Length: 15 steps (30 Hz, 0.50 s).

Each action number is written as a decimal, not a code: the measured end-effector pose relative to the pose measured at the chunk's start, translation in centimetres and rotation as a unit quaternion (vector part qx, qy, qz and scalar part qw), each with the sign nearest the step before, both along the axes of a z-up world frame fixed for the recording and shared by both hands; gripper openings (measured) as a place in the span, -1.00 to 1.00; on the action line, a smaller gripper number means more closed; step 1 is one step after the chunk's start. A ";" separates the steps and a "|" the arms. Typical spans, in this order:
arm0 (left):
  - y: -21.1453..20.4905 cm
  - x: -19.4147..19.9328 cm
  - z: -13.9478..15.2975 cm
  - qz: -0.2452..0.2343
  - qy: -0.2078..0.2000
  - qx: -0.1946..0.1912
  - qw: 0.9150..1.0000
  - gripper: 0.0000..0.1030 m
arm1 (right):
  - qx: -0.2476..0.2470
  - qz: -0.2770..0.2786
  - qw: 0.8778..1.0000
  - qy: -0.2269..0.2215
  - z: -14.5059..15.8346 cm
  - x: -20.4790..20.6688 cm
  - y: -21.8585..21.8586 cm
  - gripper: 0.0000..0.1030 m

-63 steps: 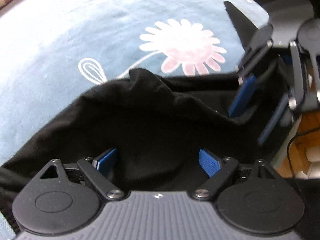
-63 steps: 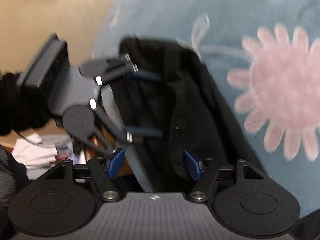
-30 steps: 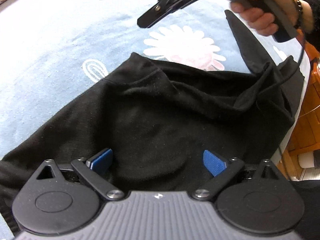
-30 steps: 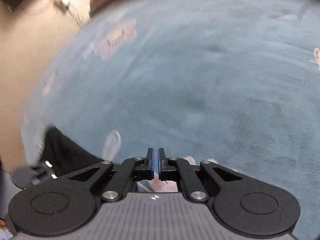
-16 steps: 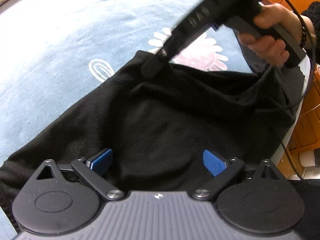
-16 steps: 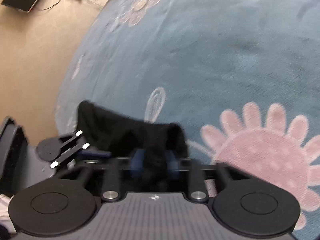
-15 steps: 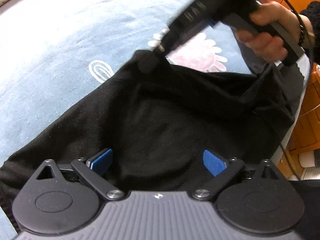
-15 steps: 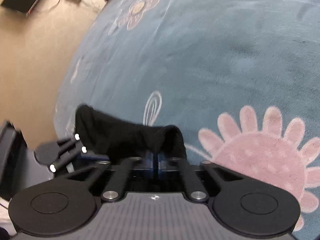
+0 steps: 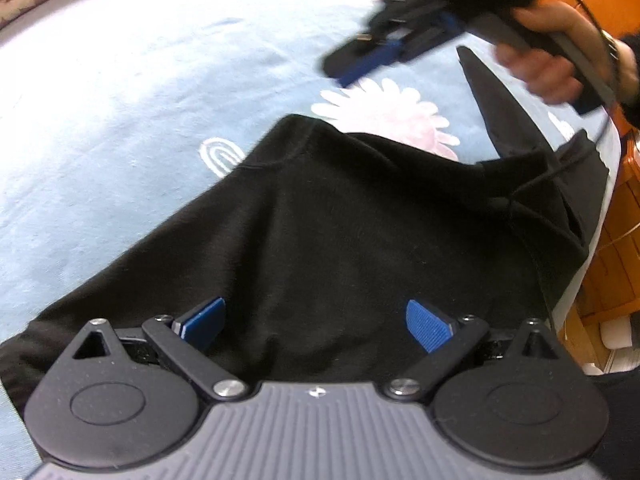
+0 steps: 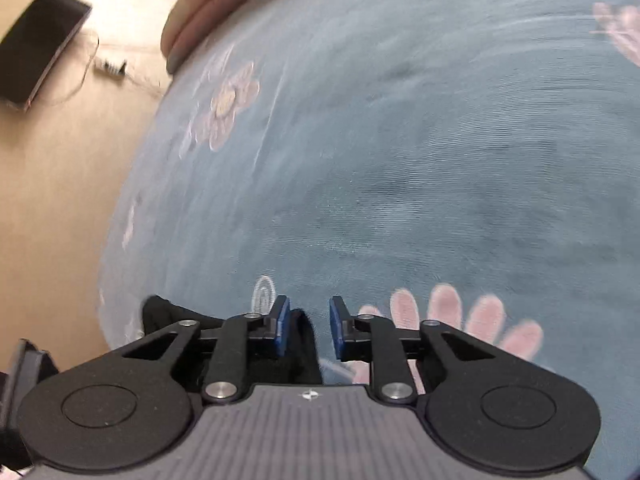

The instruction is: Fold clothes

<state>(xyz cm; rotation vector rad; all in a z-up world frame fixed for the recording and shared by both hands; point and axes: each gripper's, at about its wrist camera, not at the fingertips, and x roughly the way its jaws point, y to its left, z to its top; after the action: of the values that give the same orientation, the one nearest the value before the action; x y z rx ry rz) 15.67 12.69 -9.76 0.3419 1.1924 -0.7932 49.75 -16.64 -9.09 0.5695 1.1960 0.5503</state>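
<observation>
A black garment lies spread on a light blue bedspread with a pink flower print. My left gripper hovers low over the garment's near part, open, with nothing pinched between its blue pads. My right gripper, in a person's hand, hangs in the air above the garment's far corner. In the right wrist view its jaws are opening. The black cloth lies below them, and the pads do not press on it.
An orange wooden floor shows past the bed's right edge. Beyond the left edge of the bedspread is a beige floor with a dark flat panel and a power strip. A pinkish cushion edge borders the far side.
My right gripper was shut at the garment's far corner. It has since parted its jaws, let the cloth go and lifted up and to the right. The far corner now lies flatter.
</observation>
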 end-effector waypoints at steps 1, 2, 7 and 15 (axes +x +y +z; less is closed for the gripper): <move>0.3 0.1 -0.3 0.002 0.001 0.005 1.000 0.88 | -0.005 -0.001 1.000 -0.002 0.4 -0.8 -0.1 -0.21; 0.7 0.2 -0.7 0.004 0.005 0.014 1.000 0.88 | -0.008 -0.001 1.000 -0.002 0.8 -1.4 -0.1 -0.16; 2.7 -0.2 -1.1 0.003 0.010 0.049 0.999 0.88 | -0.002 -0.002 1.000 0.008 2.0 -4.9 0.4 -0.08; 4.4 -3.7 -0.3 -0.095 -0.007 0.086 0.992 0.88 | -0.043 0.052 0.998 0.013 2.7 -11.0 5.4 -0.08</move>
<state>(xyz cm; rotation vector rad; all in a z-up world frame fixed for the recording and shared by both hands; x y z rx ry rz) 11.98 17.09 -10.02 0.6097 1.2295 -0.8529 38.78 -11.21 -6.34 0.4442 1.2723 0.5784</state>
